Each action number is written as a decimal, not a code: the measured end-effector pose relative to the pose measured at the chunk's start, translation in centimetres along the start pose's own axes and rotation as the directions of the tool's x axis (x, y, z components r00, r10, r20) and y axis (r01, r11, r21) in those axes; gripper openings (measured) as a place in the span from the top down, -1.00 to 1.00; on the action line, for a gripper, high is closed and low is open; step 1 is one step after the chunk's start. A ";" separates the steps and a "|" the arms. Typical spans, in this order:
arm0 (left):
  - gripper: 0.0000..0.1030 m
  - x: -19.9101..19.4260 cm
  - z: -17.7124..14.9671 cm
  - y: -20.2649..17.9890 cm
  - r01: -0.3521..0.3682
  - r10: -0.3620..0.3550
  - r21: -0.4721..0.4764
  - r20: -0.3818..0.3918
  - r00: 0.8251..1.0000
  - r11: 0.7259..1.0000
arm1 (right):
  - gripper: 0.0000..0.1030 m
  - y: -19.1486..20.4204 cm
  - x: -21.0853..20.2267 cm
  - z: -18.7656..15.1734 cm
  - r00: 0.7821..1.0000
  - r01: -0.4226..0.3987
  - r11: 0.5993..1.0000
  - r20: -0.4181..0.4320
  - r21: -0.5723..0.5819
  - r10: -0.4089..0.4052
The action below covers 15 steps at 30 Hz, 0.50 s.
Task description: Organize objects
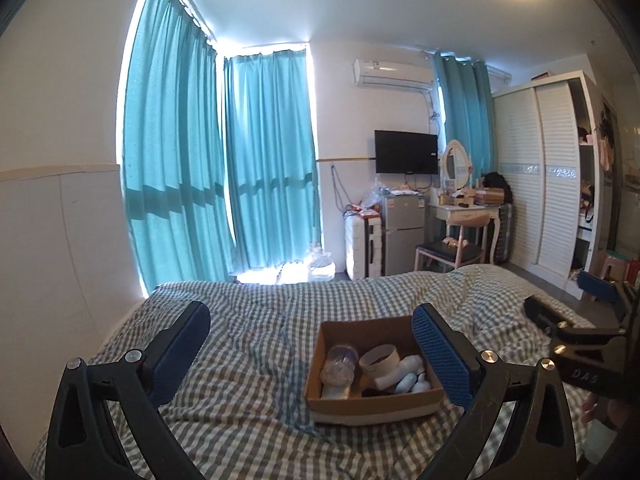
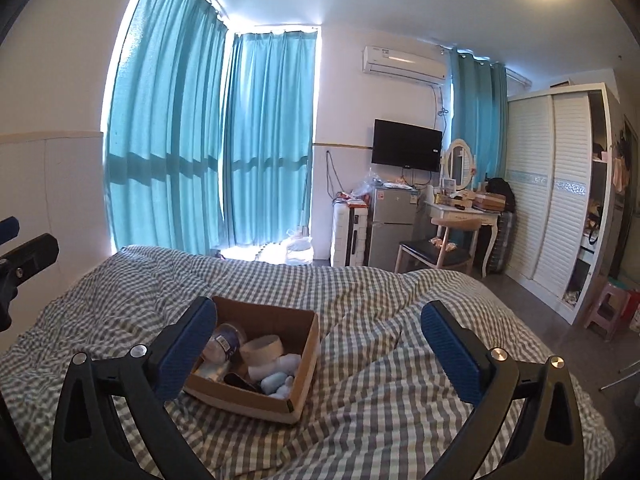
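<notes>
Left wrist view: cardboard box, long axis seemingly running away from camera; both jaws spread, empty.

The cardboard box is partly covered by one blue finger; the small items inside are too blurred to name. The other gripper is cut by the edge.

box: brown cardboard; bedspread: grey-white check; curtains: teal; tongs' pads: blue
</notes>
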<state>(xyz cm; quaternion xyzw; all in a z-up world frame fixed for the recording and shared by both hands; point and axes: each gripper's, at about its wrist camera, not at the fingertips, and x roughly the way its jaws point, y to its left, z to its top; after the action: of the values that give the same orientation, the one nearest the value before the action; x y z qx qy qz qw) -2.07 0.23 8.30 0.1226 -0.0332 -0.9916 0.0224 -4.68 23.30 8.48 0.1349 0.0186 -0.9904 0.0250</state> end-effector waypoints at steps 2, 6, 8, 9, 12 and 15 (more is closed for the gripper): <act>-1.00 0.1 -1.5 0.3 -0.002 0.002 -0.014 -0.008 1.000 1.000 | -0.99 -0.6 -0.5 -1.0 1.000 0.003 1.000 0.017 0.023 -0.004; -1.00 0.3 -3.9 0.5 -0.012 0.011 -0.047 -0.017 1.000 0.999 | -0.99 -0.6 -0.7 -3.4 0.999 0.021 1.000 0.036 0.010 -0.021; -1.00 0.2 -4.4 0.4 -0.036 0.036 -0.035 0.000 0.999 0.999 | -0.99 -0.4 -0.6 -4.2 0.998 0.042 0.999 0.040 -0.005 -0.042; -1.00 0.0 -4.5 0.4 -0.045 0.046 -0.032 0.011 0.999 0.998 | -0.99 -0.2 -0.7 -4.5 0.997 0.059 0.998 0.049 -0.018 -0.058; -1.00 -0.3 -4.7 0.4 -0.026 0.026 -0.036 0.017 1.000 0.999 | -0.99 0.0 -1.0 -4.9 0.995 0.066 0.997 0.077 -0.034 -0.063; -1.00 0.0 -4.7 0.4 -0.015 0.015 -0.041 0.006 1.000 0.999 | -0.99 -0.3 -1.5 -4.8 0.996 0.031 0.999 0.081 -0.009 -0.030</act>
<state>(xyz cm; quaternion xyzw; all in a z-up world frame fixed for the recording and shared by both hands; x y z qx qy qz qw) -0.90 -0.49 3.84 0.1185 -0.0139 -0.9923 0.0321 -2.00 23.83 4.28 0.0941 0.0246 -0.9952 0.0113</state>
